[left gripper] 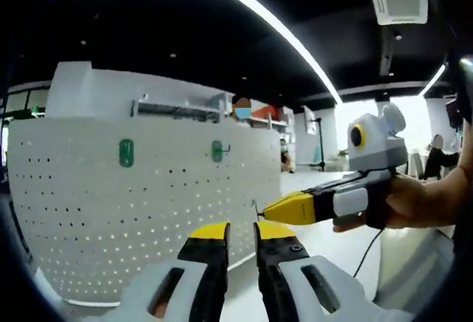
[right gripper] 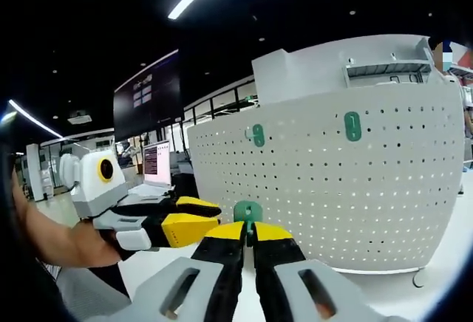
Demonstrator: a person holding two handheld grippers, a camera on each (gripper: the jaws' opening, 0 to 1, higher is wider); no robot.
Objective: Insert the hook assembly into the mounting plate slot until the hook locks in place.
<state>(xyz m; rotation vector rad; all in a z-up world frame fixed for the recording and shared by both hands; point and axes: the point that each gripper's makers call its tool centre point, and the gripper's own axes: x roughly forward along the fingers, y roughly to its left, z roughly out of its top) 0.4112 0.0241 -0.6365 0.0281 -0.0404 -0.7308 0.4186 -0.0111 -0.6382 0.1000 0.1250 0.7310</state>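
Note:
A white perforated mounting plate stands upright on the table, with two green hooks hanging in it. In the right gripper view the same plate carries those hooks. My right gripper is shut on a green hook assembly, short of the plate's face. In the left gripper view the right gripper comes in from the right, with the hook's thin metal prong sticking out of its tip. My left gripper is slightly open and holds nothing. It also appears beside the right gripper.
A person's hand holds the right gripper and a forearm holds the left. The plate rests on a white tabletop. Behind it are shelves, a laptop, a dark wall screen and people in the background.

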